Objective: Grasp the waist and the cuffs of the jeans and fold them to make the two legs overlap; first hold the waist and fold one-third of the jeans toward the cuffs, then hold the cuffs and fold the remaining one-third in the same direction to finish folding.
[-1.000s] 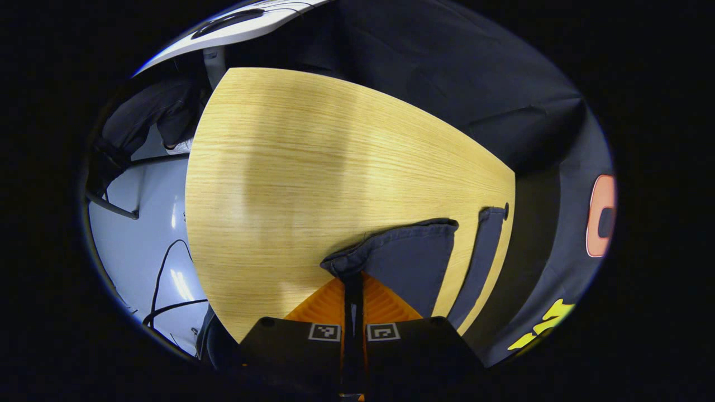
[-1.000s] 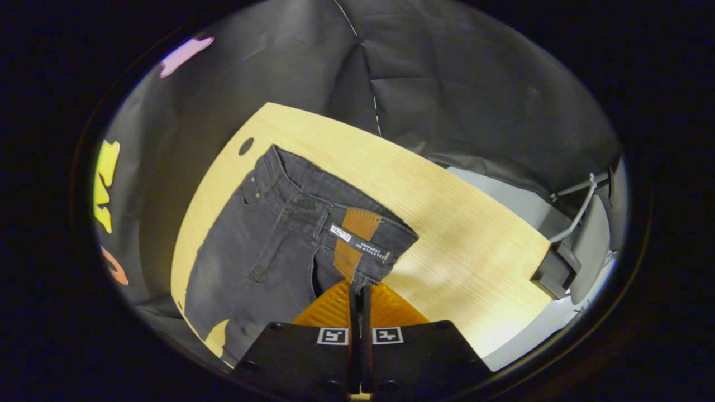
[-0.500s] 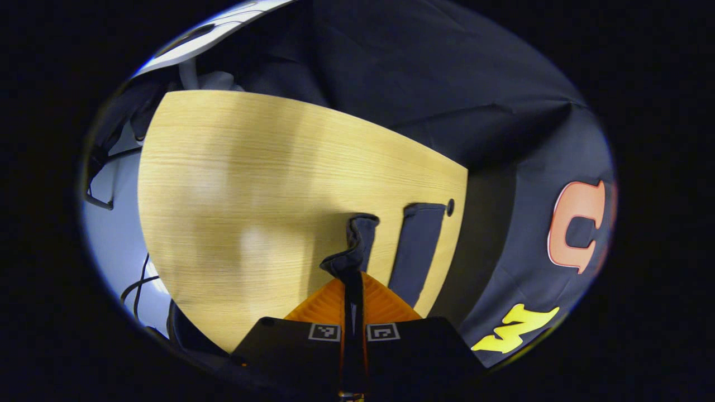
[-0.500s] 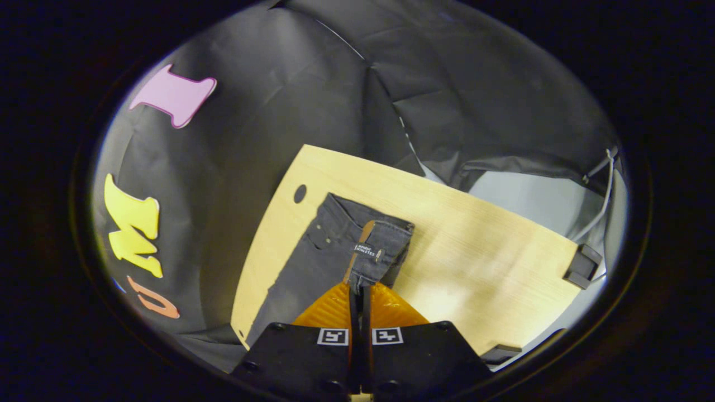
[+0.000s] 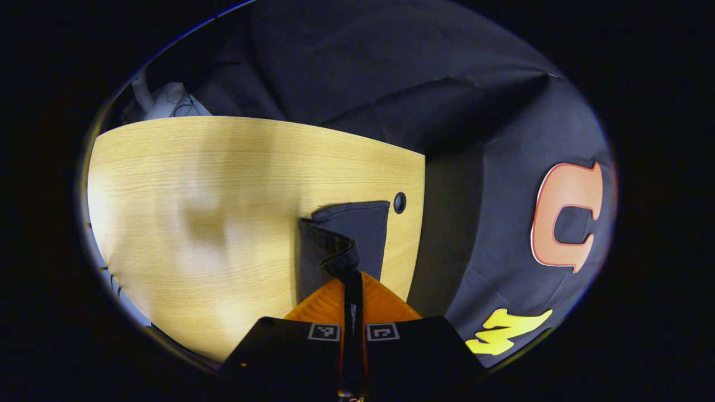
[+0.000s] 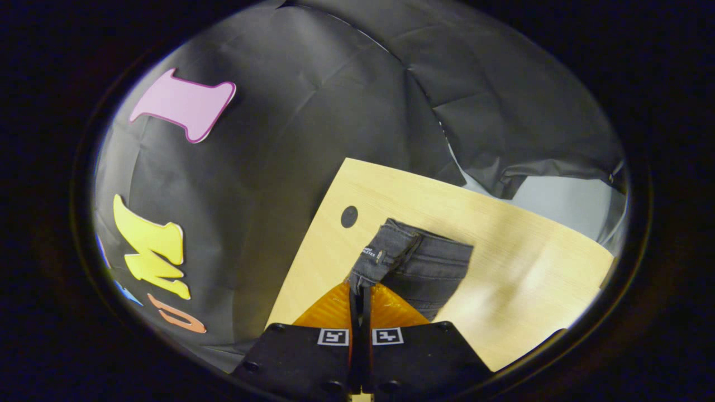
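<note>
In the left gripper view, the left gripper [image 5: 352,279] has its jaws closed down to a thin slit, and a bunched fold of dark denim sits pinched at their tips: this is a cuff [image 5: 329,254] of the jeans [image 5: 357,231]. Straight ahead of the jaws the lifted leg end rises over a second layer of denim that lies flat on the wooden table [image 5: 223,184]. Just beyond and slightly to the right of the jaws, past the far edge of the cloth, a small round hole [image 5: 400,202] marks the tabletop near its right edge.

In the right gripper view, the right gripper [image 6: 360,290] also has its jaws pressed nearly together, gripping the waist [image 6: 385,254] of the jeans at their tips. The waistband rises ahead of the jaws, with a small label [image 6: 370,252] showing on it. To the right of the jaws the denim spreads flat on the table. Ahead and slightly to the left of the jaws is the round hole in the tabletop, close to the waistband but apart from it.
</note>
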